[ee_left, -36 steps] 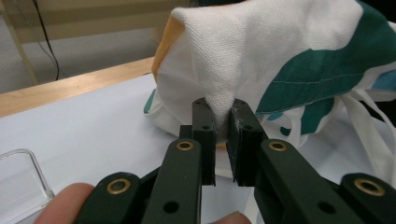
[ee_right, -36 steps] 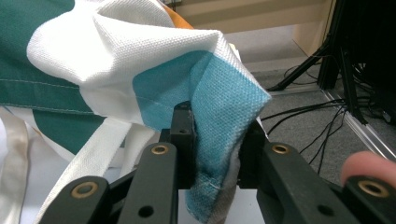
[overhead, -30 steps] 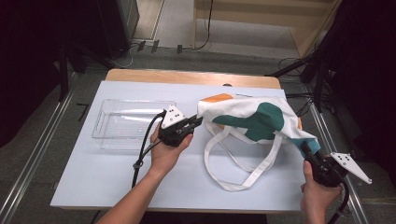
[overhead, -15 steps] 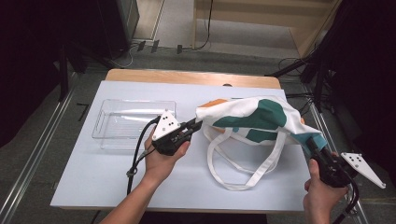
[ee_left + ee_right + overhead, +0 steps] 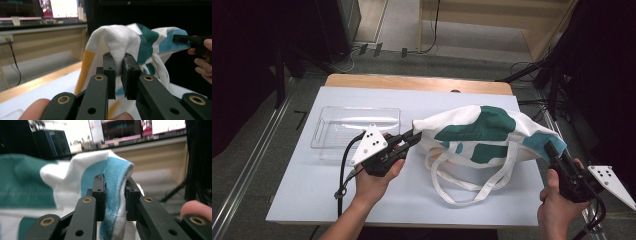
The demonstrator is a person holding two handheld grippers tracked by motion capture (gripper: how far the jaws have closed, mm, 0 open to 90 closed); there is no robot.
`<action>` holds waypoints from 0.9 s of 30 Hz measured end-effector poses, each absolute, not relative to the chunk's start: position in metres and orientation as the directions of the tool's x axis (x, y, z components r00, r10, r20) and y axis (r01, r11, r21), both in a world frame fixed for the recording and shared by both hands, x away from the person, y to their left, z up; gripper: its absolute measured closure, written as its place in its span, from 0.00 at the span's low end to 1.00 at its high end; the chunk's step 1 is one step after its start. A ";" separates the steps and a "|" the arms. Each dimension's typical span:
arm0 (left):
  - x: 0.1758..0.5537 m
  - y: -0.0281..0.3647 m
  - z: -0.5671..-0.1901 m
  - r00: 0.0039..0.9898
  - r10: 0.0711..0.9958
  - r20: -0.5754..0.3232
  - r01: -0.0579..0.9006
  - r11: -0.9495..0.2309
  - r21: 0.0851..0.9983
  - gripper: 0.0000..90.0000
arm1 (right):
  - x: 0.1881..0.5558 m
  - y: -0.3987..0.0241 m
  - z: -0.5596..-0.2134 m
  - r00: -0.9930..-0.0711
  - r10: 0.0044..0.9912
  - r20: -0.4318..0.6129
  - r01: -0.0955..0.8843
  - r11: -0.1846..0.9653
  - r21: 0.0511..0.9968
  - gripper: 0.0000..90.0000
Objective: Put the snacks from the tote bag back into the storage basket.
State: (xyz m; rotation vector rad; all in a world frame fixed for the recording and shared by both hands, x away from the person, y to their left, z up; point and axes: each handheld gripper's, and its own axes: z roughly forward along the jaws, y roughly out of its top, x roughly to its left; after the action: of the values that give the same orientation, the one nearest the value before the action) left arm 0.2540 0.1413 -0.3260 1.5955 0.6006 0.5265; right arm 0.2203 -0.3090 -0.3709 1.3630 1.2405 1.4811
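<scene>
Clear tray point(image 5: 356, 131): it sat empty at the left of the white table point(image 5: 302, 200), just beside the left hand, apart from the bag; probably it was waiting to receive whatever came out.
Left gripper point(image 5: 414, 137): its jaws were clamped on a white corner of the tote bag point(image 5: 482, 132); in the left gripper view the cloth point(image 5: 120, 42) bunched up between the pads, a pinch that gave a firm hold on thin fabric.
Tote bag: it hung stretched between the two grippers over the right half of the table, its body raised and its white handles point(image 5: 472, 180) drooping onto the surface; pulling from both ends seemed meant to lift or spread it.
Right gripper point(image 5: 552, 150): closed on the opposite, blue-printed corner point(image 5: 115, 187), fabric folded between the pads, so each end was anchored.
</scene>
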 end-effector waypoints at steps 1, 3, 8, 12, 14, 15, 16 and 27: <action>0.254 0.142 -0.326 0.754 0.657 0.001 0.069 -0.080 0.994 0.93 | 0.220 -0.308 -0.369 -0.144 0.957 0.253 0.066 -0.245 0.967 0.86; 0.258 0.143 -0.331 0.739 0.674 0.002 0.085 -0.097 0.992 0.93 | 0.224 -0.305 -0.368 -0.142 0.956 0.255 0.067 -0.247 0.967 0.86; 0.280 0.144 -0.354 0.671 0.740 -0.037 0.204 -0.137 0.969 0.93 | 0.250 -0.300 -0.385 -0.097 0.969 0.228 0.174 -0.209 0.962 0.86; 0.294 0.148 -0.379 0.629 0.771 -0.100 0.317 -0.137 0.938 0.93 | 0.263 -0.294 -0.409 -0.083 0.976 0.203 0.255 -0.176 0.951 0.85; 0.300 0.150 -0.388 0.618 0.776 -0.128 0.364 -0.138 0.921 0.92 | 0.271 -0.300 -0.421 -0.106 0.962 0.252 0.310 -0.209 0.927 0.82; 0.301 0.151 -0.390 0.612 0.778 -0.141 0.376 -0.129 0.917 0.92 | 0.271 -0.300 -0.421 -0.106 0.962 0.252 0.310 -0.209 0.927 0.82; 0.302 0.153 -0.391 0.613 0.776 -0.152 0.381 -0.121 0.916 0.91 | 0.272 -0.304 -0.422 -0.140 0.952 0.272 0.324 -0.216 0.921 0.70; 0.297 0.155 -0.383 0.605 0.781 -0.157 0.362 -0.093 0.928 0.56 | 0.238 -0.312 -0.415 -0.158 0.955 0.250 0.265 -0.202 0.943 0.33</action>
State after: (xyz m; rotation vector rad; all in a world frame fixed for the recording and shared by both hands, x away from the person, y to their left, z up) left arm 0.2966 0.1555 -0.3834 1.6953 0.9505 0.4595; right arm 0.2377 -0.3117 -0.4154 1.4760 1.4236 1.4004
